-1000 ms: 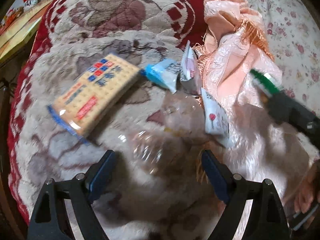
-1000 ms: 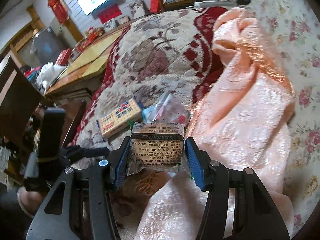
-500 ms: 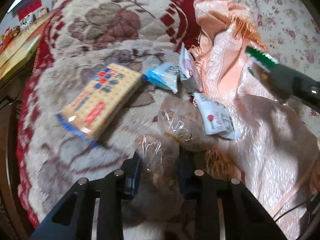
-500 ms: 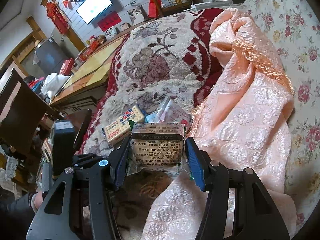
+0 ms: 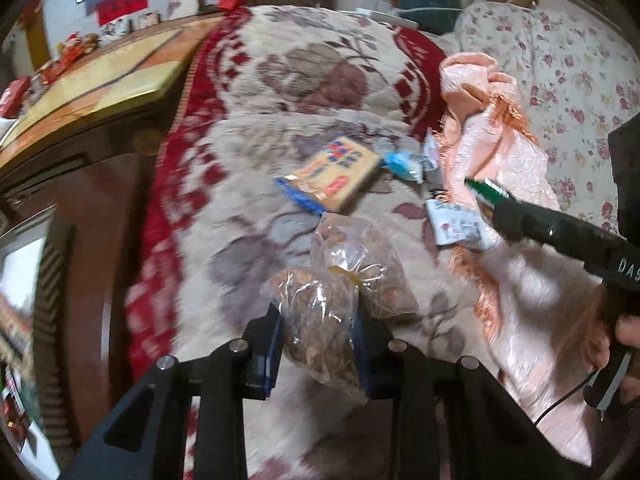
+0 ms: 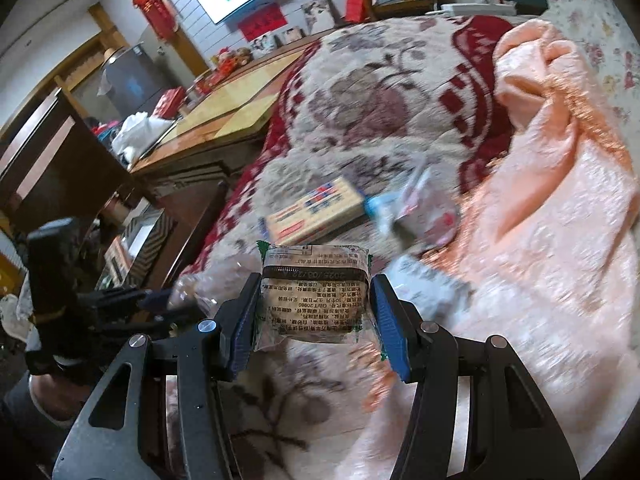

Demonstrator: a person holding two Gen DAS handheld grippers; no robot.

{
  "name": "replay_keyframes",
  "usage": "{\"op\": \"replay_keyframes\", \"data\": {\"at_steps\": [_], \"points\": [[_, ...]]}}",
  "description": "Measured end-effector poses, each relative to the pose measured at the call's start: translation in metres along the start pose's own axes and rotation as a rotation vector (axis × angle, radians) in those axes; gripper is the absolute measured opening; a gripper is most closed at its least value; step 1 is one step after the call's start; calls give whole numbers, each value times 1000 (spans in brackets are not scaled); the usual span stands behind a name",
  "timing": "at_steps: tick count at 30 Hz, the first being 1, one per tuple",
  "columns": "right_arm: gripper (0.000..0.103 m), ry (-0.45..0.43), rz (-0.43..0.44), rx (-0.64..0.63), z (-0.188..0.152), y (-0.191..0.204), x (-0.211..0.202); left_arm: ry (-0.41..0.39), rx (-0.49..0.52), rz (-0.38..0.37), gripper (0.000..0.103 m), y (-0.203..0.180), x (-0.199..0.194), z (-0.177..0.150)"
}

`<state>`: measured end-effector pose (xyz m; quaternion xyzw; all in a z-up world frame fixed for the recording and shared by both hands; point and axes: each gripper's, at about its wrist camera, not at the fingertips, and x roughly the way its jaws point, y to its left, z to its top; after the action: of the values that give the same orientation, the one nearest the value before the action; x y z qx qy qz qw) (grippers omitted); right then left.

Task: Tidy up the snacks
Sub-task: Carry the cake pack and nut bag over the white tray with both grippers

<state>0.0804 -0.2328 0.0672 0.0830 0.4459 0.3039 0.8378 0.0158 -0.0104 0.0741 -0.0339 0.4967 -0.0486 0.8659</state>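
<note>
Right now the left gripper [image 5: 318, 344] pinches a clear plastic bag [image 5: 332, 308] between its blue pads, the jaws narrow and pressed into crinkled film; they have just been closing, with the bag between them. The bag is knotted in the middle and holds brown, lumpy dried snacks, its far lobe bulging beyond the fingertips toward the blanket [image 5: 304, 64]. The right gripper [image 6: 314, 312] holds a square sealed packet [image 6: 314, 294] at middling width, both blue pads against its sides; the packet is glossy, with a green-edged wrapper, a dark band and small printed text facing the camera. Beyond both tools, on the plush cream-and-red floral blanket, lies a flat rectangular cracker pack [image 5: 334, 176] in yellow film with blue and red print. Just beside its far end sits a small light-blue sachet [image 5: 404, 162], and near that a white sachet [image 5: 454, 224] rests at the fringe of a shiny peach cloth [image 5: 500, 148], which is crumpled and trimmed with orange tassels. In the left wrist view a hand [image 5: 618, 346] grips the right tool's handle at the picture's edge.
</note>
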Motion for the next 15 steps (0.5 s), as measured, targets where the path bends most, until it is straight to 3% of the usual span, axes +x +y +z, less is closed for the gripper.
{"op": "replay_keyframes", "data": {"at_steps": [15], "points": [[54, 112, 94, -132, -34, 102, 39, -48, -176, 113, 33, 78, -53, -60]]}}
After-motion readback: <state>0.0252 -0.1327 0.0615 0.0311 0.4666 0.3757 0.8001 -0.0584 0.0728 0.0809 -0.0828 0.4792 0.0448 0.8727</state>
